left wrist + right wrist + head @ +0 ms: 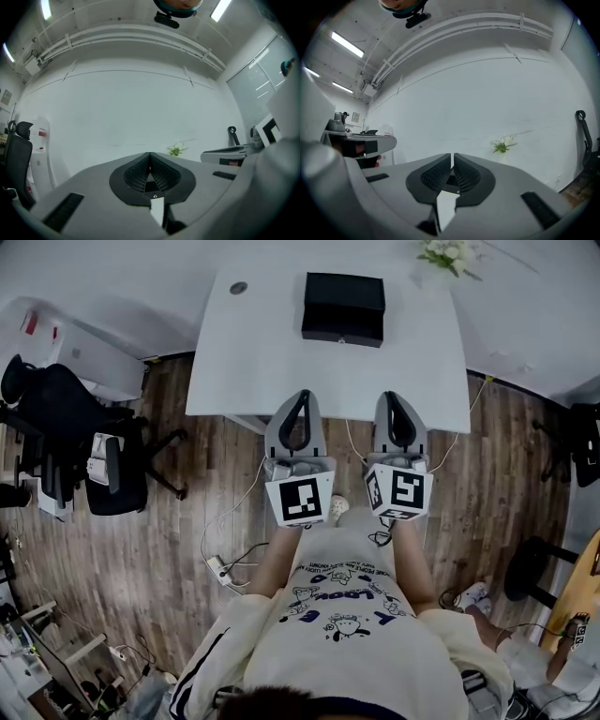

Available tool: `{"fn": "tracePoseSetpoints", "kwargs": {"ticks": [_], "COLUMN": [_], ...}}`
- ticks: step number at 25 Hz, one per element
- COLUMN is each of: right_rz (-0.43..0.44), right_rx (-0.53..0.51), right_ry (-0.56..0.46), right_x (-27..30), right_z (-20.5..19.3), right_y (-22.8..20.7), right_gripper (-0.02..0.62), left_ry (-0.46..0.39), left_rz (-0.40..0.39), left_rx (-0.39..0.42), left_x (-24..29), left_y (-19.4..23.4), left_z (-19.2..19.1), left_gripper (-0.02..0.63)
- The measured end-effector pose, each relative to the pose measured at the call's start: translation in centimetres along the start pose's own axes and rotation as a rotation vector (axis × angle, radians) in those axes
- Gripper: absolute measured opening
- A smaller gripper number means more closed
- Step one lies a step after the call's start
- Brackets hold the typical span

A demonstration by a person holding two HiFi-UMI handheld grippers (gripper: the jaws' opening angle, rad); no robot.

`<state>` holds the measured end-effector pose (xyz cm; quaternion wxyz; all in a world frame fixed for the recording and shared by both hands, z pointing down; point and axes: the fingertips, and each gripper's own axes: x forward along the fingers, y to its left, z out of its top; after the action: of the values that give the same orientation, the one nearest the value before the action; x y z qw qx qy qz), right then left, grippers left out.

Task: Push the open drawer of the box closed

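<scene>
A black box stands on the far middle of the white table, its drawer front with a small knob facing me and standing out a little from the body. My left gripper and right gripper hover side by side over the table's near edge, well short of the box and both pointing toward it. The left gripper has its jaws pressed together with nothing between them. The right gripper is likewise shut and empty. Neither gripper view shows the box.
A small white-flowered plant sits at the table's far right corner, and a dark round disc at the far left. A black office chair stands left of the table. Cables and a power strip lie on the wooden floor.
</scene>
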<state>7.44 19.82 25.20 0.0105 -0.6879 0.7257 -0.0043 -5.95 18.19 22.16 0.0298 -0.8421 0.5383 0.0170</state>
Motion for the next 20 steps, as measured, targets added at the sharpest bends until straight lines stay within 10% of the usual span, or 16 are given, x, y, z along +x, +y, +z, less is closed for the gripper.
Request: {"fn": "tracePoseSetpoints", "kwargs": {"ticks": [20], "right_rz": [-0.027], "right_rx": [0.02], "right_ry": [0.14], "right_x": [10.4], "right_z": [-5.9], "right_y": [-0.4], "right_gripper": [0.082], "left_ry": [0.096], "left_rz": [-0.037], "left_rx": [-0.039], "left_x": [10.1], "left_y": [4.7], "left_z": [-5.7], "left_gripper": [0.009]}}
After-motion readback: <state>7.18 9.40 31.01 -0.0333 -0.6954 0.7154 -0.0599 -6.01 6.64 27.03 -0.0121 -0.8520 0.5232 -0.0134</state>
